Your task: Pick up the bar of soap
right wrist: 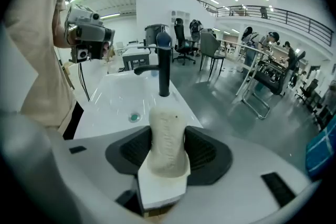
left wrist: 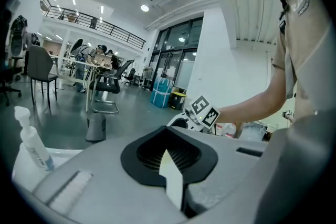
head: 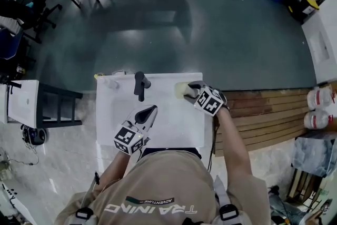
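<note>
Soap grasping is the step in hand. The right gripper [right wrist: 169, 150] has its jaws closed on the pale bar of soap [right wrist: 167, 136], which stands upright between the black pads, by the right edge of the white sink [head: 174, 126] and near the black faucet [head: 139, 85]. The left gripper [left wrist: 169, 157] is closed on nothing (it hangs over the basin). Whether the bar is off the rim, I cannot tell. Next, I judge, a straight lift is needed, with steady pressure, because soap may slip.
</note>
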A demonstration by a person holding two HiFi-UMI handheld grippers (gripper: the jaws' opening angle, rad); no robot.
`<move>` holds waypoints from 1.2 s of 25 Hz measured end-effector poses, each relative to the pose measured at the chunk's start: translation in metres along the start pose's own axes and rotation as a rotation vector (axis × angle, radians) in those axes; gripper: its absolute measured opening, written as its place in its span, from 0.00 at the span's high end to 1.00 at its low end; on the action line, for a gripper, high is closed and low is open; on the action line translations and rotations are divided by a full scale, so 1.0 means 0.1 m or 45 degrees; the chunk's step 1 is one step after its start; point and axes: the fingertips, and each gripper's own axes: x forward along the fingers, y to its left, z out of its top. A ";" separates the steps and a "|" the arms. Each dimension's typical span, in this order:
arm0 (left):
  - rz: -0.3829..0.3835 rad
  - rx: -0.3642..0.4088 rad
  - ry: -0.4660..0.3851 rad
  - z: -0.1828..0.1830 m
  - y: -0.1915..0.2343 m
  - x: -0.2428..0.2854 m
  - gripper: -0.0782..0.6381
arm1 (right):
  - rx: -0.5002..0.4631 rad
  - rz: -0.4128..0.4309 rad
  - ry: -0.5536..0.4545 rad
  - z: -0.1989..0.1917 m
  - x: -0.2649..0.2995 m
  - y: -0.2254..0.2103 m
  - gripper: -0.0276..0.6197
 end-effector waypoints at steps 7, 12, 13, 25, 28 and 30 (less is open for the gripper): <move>0.001 0.032 -0.013 0.05 -0.02 -0.07 0.90 | 0.066 -0.107 -0.201 0.35 -0.35 0.15 0.66; -0.002 0.045 -0.012 0.05 -0.02 -0.17 0.90 | 0.089 -0.169 -0.344 0.64 -0.58 0.28 0.66; -0.003 0.049 -0.015 0.06 -0.03 -0.18 0.90 | 0.102 -0.180 -0.374 0.69 -0.63 0.30 0.66; -0.004 0.138 -0.107 0.49 -0.04 -0.32 0.90 | 0.185 -0.317 -0.629 1.11 -1.18 0.38 0.66; 0.003 0.158 -0.129 0.59 0.00 -0.36 0.90 | 0.182 -0.361 -0.694 1.23 -1.31 0.37 0.66; 0.007 0.175 -0.143 0.67 0.04 -0.38 0.90 | 0.183 -0.387 -0.741 1.33 -1.41 0.36 0.66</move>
